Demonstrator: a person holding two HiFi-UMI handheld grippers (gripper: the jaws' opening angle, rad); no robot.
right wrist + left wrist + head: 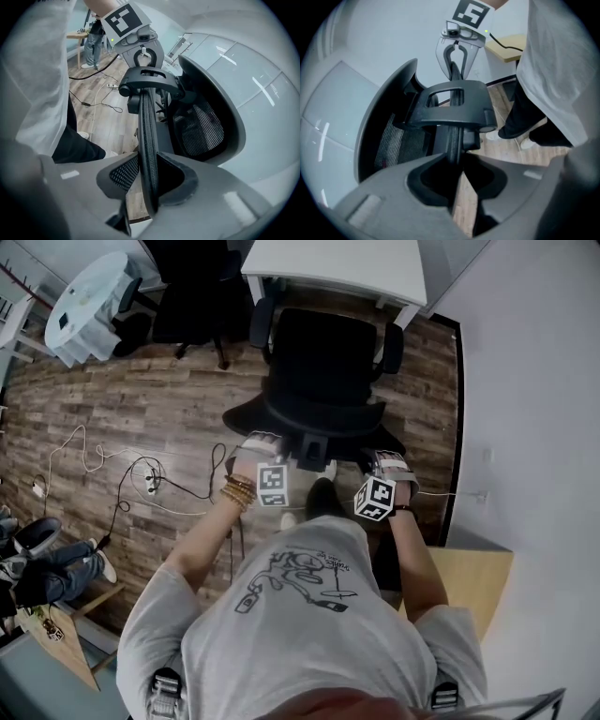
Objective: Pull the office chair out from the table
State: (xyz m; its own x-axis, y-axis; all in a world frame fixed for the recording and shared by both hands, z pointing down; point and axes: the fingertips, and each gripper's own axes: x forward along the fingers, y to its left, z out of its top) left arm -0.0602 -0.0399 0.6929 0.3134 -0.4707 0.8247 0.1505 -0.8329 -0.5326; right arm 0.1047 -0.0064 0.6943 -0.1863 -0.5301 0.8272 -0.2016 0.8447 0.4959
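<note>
The office chair (323, 362), close to the white counter (328, 263), looks heavy but should roll easily, and the left gripper (457, 157) and right gripper (149, 173) each pinch its stiff back's top edge.

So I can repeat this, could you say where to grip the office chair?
Take the office chair by the thin upper rim of its backrest, from behind and above; the rim is slim and faces the person. The left gripper and right gripper clamp it there.

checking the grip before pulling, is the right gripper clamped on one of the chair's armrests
No, the right gripper is shut on the thin mesh edge of the backrest.
</note>
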